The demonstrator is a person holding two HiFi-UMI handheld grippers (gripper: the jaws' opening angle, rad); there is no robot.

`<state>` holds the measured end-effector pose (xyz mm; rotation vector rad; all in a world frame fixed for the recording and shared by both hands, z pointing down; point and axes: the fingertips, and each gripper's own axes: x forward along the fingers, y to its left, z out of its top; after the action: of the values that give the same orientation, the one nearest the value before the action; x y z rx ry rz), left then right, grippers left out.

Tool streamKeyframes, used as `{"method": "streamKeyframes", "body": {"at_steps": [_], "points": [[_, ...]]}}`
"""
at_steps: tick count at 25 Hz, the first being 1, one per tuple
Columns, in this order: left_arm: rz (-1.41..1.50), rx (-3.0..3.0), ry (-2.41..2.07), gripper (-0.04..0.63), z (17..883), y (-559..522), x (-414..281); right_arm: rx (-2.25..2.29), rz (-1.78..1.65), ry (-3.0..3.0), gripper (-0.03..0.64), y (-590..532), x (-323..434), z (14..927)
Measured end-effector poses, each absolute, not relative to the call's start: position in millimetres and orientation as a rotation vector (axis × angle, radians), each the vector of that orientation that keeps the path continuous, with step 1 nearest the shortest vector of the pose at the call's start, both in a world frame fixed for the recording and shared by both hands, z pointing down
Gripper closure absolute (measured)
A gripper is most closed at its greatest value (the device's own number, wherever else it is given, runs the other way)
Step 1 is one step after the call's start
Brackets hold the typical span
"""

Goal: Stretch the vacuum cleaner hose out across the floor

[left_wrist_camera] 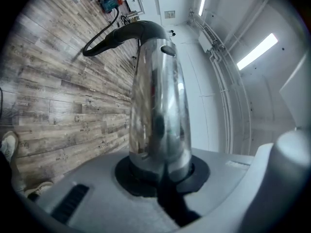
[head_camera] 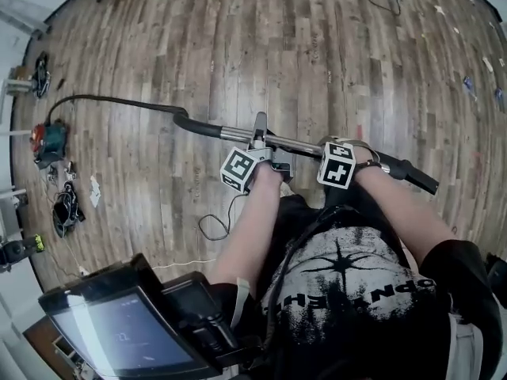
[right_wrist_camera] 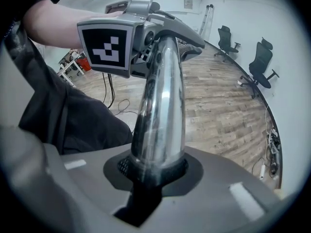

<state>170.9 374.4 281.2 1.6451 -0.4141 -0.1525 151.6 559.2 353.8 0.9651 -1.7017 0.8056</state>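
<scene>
The vacuum's chrome wand tube [head_camera: 297, 142] is held level above the wooden floor. My left gripper [head_camera: 262, 139] is shut on it near its left end. My right gripper [head_camera: 350, 147] is shut on it further right, by the black end piece [head_camera: 413, 173]. From the tube's left end a black curved grip and hose [head_camera: 119, 101] run left to the red and teal vacuum cleaner [head_camera: 49, 141]. In the left gripper view the tube [left_wrist_camera: 158, 106] rises from between the jaws toward the hose [left_wrist_camera: 99, 40]. In the right gripper view the tube [right_wrist_camera: 160, 106] runs from the jaws to the left gripper's marker cube [right_wrist_camera: 106, 50].
A screen device [head_camera: 119, 331] sits at the lower left near my legs. A thin cable [head_camera: 214, 226] loops on the floor. Tools and clutter [head_camera: 63, 208] lie along the left wall. Two office chairs [right_wrist_camera: 262, 62] stand at the far side of the room.
</scene>
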Motion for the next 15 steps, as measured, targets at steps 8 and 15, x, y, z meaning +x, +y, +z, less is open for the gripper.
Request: {"method": "streamKeyframes", "body": {"at_steps": [8,15], "points": [[-0.170,1.620,-0.430,0.555,303.7,421.2,242.4,0.929,0.796,-1.684,0.529,608.0,230.4,369.2],[-0.142,1.572,-0.441,0.533,340.5,435.4,276.7,0.849,0.731,-1.643,0.529,618.6,283.0,393.8]]}}
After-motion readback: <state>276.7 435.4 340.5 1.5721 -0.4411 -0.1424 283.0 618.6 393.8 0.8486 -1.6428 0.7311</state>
